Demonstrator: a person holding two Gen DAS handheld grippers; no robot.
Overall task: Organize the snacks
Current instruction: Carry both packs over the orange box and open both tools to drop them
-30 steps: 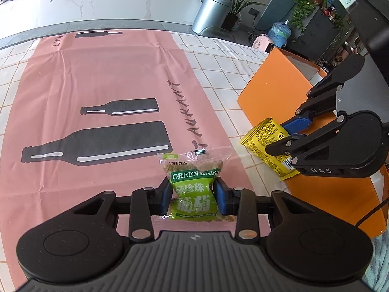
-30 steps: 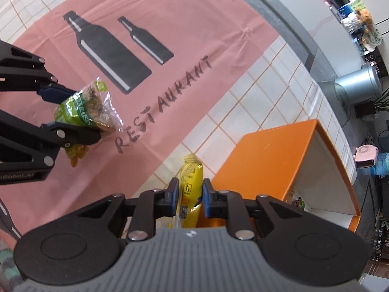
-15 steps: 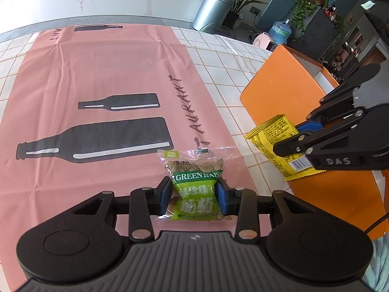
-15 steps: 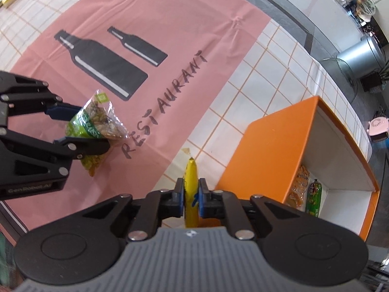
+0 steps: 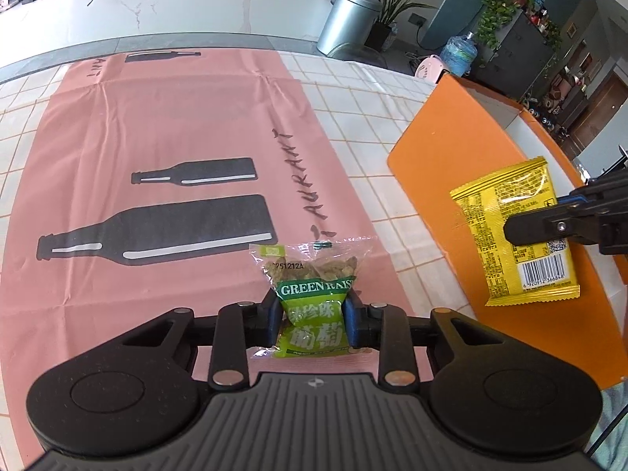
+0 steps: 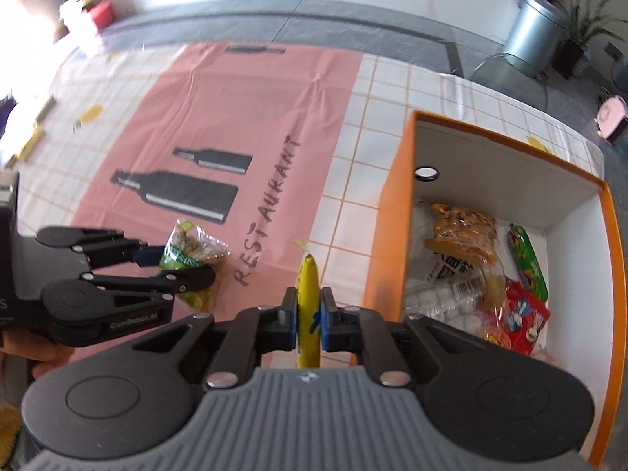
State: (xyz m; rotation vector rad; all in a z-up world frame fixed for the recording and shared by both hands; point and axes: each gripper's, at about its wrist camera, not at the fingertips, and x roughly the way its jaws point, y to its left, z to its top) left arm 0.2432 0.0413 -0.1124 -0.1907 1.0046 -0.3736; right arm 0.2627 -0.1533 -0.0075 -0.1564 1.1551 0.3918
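Surface: tiled table (image 5: 353, 90) under a pink cloth (image 5: 157, 125).
Left gripper (image 5: 313, 314): jaws just tightened, clamping the green raisin bag (image 5: 314, 298).
Right gripper (image 6: 308, 314): clenched on the yellow packet (image 6: 308, 302) edge-on.
Orange box (image 6: 386, 235): at 3 o'clock, snacks inside.

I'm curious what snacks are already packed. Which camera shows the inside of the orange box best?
The right wrist view. It looks down into the orange box, showing its white walls and several snack packets on its floor. The left wrist view shows only the box's orange outer side and a strip of its rim, partly behind the yellow packet; nothing inside is visible.
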